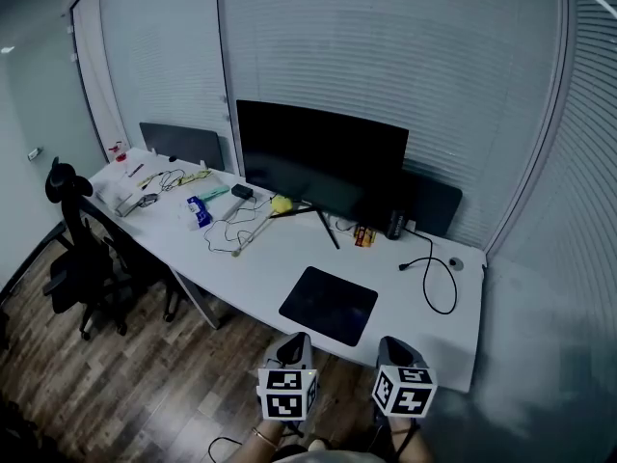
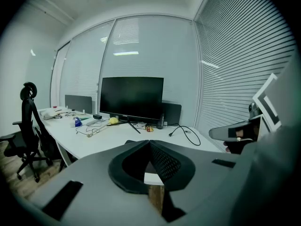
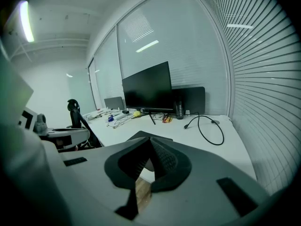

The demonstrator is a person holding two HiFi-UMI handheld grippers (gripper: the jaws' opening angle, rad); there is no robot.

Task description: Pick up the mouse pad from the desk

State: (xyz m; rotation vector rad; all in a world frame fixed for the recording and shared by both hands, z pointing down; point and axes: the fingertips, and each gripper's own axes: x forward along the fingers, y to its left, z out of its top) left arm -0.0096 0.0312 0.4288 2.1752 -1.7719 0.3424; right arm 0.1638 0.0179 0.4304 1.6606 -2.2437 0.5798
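Black mouse pad (image 1: pixel 329 304) lies flat on white desk (image 1: pixel 260 258) by the front edge, 6 o'clock of monitor (image 1: pixel 323 157). Left gripper (image 1: pixel 294 341) at pad's 7 o'clock, right gripper (image 1: pixel 390 345) at 5 o'clock, both clear of it. Both jaw pairs pressed together, empty.

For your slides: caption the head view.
Left hand-held gripper and right hand-held gripper, both shut, face the black mouse pad.

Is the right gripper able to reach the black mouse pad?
Probably yes. The mouse pad lies near the front edge of the desk, just ahead of the right gripper, with nothing on it or between them. Its fingers are shut, so they must open first.
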